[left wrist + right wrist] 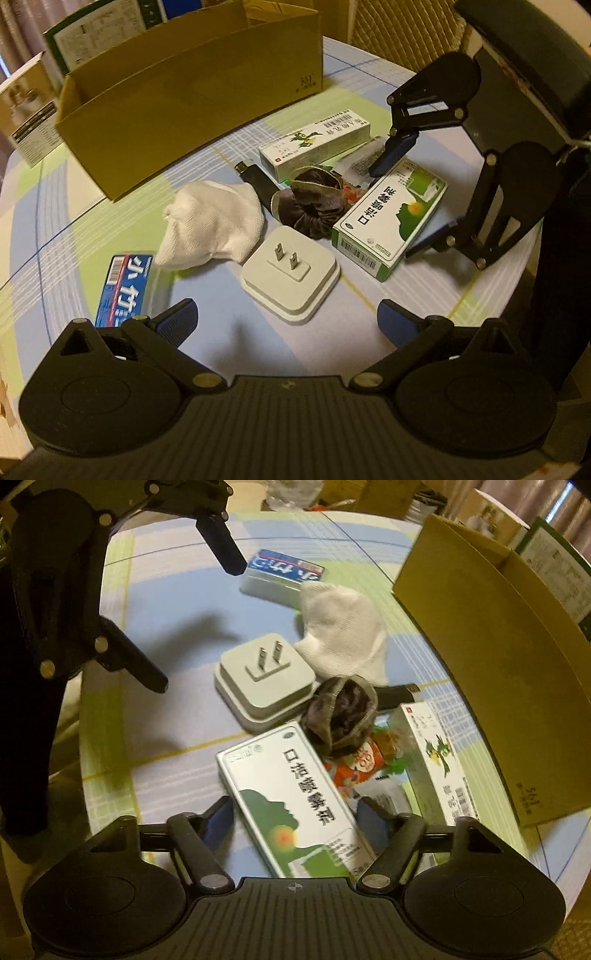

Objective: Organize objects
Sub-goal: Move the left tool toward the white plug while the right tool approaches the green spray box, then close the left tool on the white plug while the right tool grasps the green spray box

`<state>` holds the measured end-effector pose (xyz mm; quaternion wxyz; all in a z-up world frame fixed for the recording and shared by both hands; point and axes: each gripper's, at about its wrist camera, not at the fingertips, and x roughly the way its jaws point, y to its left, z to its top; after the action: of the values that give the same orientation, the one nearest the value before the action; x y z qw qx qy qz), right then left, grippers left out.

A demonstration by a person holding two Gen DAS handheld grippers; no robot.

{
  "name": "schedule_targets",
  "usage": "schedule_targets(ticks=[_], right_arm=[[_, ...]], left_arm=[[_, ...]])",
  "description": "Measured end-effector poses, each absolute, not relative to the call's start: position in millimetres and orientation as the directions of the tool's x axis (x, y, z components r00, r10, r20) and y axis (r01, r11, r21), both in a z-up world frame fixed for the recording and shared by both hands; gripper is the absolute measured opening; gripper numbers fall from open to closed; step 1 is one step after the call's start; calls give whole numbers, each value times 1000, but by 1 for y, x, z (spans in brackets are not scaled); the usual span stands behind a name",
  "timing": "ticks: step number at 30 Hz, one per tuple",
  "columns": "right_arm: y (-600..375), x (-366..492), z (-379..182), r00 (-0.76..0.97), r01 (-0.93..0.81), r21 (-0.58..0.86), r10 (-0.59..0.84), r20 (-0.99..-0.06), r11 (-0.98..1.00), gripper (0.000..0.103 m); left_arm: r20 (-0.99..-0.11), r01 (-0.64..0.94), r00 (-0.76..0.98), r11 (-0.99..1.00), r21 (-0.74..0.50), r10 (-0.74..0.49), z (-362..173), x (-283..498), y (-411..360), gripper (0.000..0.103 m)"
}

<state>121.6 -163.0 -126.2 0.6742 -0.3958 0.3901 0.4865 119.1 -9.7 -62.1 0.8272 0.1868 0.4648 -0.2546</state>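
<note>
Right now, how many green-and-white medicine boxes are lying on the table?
2. The mouth spray box lies between the right tool's open fingers. The bird-picture box lies nearer the cardboard box. Others could be hidden under the clutter.

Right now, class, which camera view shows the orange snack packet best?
The right wrist view: the orange snack packet shows its printed front between the two medicine boxes. The left wrist view gives only a sliver behind the scrunchie.

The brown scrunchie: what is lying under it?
The scrunchie lies partly on a colourful snack packet and over one end of a black stick. How far either one reaches beneath it is covered.
</note>
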Motion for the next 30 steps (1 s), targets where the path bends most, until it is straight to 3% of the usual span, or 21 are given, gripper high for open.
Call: schedule_targets(ticks=[7, 15, 20, 30], right_arm=[[-185, 119, -117, 195, -851, -20, 279, -940, 524, 57], [-204, 121, -127, 202, -720, 94, 338, -919, 687, 55], [-210, 120, -123, 264, -590, 100, 308, -914, 801, 55], [-206, 119, -117, 329, -561, 131, 365, -871, 817, 60]], left_arm=[[-854, 662, 434, 744, 87, -286, -75, 137, -17, 97], [-878, 720, 390, 687, 103, -277, -99, 157, -29, 73], [-901, 673, 355, 737, 63, -248, -101, 153, -29, 61], [-889, 584, 399, 810, 57, -226, -102, 154, -37, 66]])
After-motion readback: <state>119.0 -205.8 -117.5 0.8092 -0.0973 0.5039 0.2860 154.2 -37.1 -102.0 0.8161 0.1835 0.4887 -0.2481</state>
